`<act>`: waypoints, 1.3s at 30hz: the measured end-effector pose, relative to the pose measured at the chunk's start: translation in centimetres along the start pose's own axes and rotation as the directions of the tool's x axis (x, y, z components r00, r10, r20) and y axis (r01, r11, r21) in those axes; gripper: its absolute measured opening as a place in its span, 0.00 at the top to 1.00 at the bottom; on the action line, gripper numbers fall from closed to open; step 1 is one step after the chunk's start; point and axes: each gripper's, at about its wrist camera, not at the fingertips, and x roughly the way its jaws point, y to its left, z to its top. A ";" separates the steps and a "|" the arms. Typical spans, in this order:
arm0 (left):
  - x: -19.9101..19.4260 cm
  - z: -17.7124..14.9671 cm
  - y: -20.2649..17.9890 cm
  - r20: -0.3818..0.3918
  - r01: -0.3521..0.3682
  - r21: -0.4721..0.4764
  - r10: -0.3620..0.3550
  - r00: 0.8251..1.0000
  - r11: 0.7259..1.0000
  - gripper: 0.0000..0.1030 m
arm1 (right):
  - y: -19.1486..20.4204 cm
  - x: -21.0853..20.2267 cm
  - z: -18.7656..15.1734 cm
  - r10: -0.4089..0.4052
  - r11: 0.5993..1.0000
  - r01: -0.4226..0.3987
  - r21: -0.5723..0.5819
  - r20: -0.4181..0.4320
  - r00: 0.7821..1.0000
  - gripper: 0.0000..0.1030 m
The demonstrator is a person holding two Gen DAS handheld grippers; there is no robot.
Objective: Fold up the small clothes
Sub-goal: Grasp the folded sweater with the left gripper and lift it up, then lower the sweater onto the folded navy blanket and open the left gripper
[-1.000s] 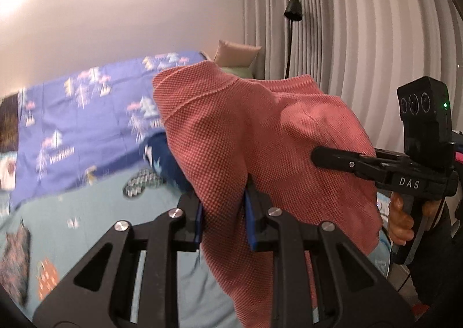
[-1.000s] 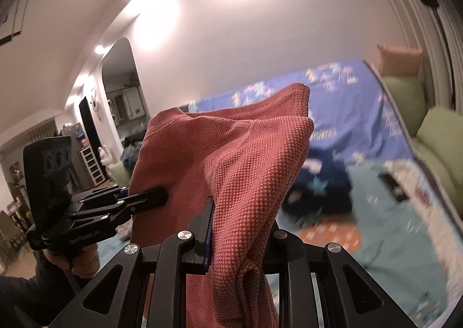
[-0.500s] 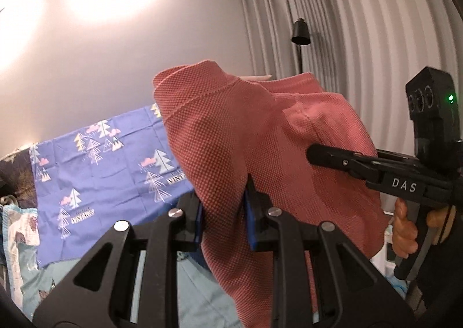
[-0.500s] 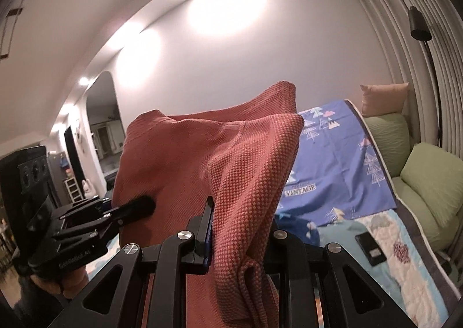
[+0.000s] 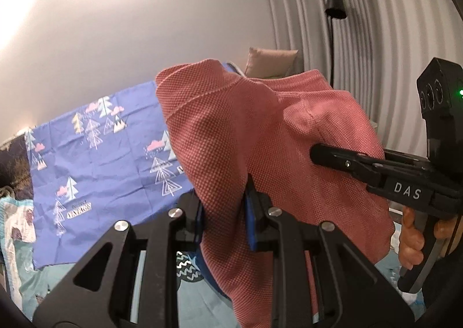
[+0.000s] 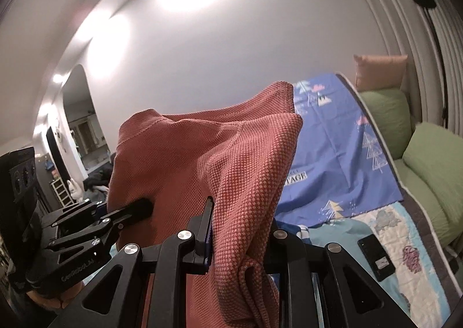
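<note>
A small salmon-red knit garment hangs in the air between both grippers, above the bed. My left gripper is shut on one edge of it, and cloth bulges up between the jaws. My right gripper is shut on another edge of the same garment. Each gripper shows in the other's view: the right one at the right, the left one at the left, both with tips against the cloth.
A bed below carries a blue tree-print sheet and a teal quilt. Green pillows and a tan pillow lie by the pleated curtain. A dark phone lies on the quilt. A black floor lamp stands by the curtain.
Both grippers stay shut on the garment and held it aloft. The views tilted up toward the wall, then dipped slightly, bringing more of the bed and pillows back into view.
</note>
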 end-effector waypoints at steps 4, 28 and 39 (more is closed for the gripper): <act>5.4 -1.9 1.6 -0.053 0.008 -0.043 -0.010 0.999 0.999 0.76 | -2.3 5.3 -1.0 -0.005 1.000 0.006 0.017 -0.072 0.997 0.81; 23.5 -15.1 6.8 -0.256 -0.048 -0.205 -0.007 0.967 0.978 0.59 | -11.6 23.1 -11.0 -0.135 0.975 0.193 0.112 -0.392 0.910 0.46; 20.9 -13.9 7.1 -0.256 -0.103 -0.232 0.042 0.966 0.967 0.50 | -9.6 15.7 -10.4 -0.320 0.934 0.355 0.049 -0.335 0.886 0.37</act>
